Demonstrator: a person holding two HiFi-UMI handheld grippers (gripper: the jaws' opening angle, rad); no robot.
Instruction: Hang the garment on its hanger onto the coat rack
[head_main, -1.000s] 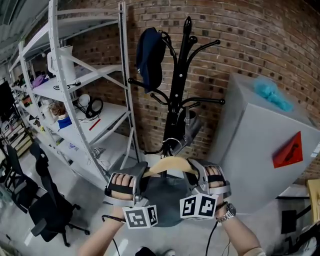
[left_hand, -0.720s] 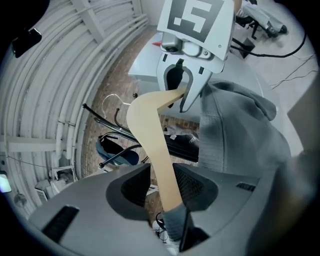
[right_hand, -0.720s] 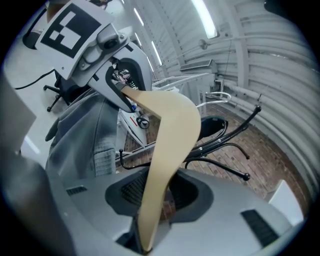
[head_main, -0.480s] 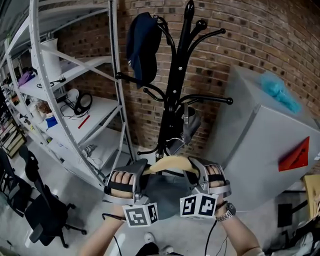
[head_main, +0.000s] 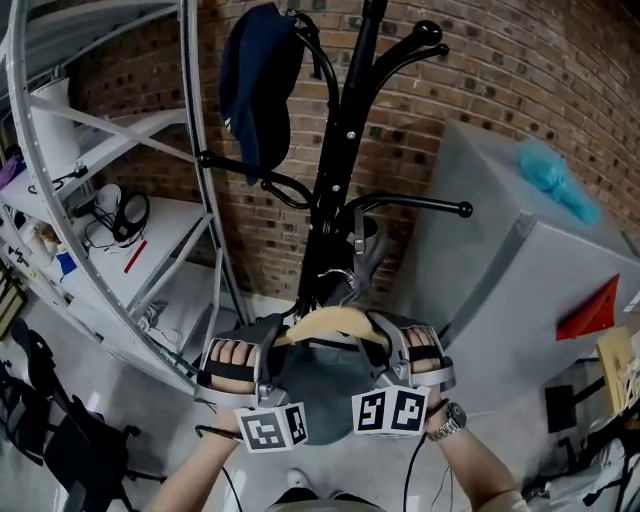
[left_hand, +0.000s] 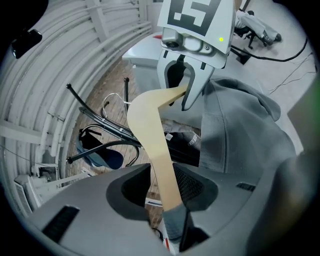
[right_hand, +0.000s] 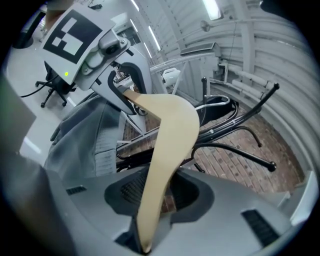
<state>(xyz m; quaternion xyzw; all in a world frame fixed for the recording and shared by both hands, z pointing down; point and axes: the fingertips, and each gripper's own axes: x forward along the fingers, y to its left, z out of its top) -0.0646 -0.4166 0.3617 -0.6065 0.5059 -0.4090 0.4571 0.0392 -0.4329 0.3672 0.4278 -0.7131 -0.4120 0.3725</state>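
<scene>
Left gripper (head_main: 270, 345): our jaws are clenched on the left end of the wooden hanger (head_main: 330, 323).
Right gripper (head_main: 387, 340): our jaws squeeze the hanger's right end.
Garment (head_main: 325, 385): grey; it hangs on the hanger at 6 o'clock, between our two grippers.
Coat rack (head_main: 335, 170): black, near the hanger at 12 o'clock.
Dark blue cap (head_main: 250, 90): hangs on a rack arm at 11 o'clock.

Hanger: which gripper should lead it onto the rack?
Right, probably. Left gripper and right gripper both clamp the hanger, but the rack's bare arm juts over the right side; the left peg carries a blue cap.
</scene>
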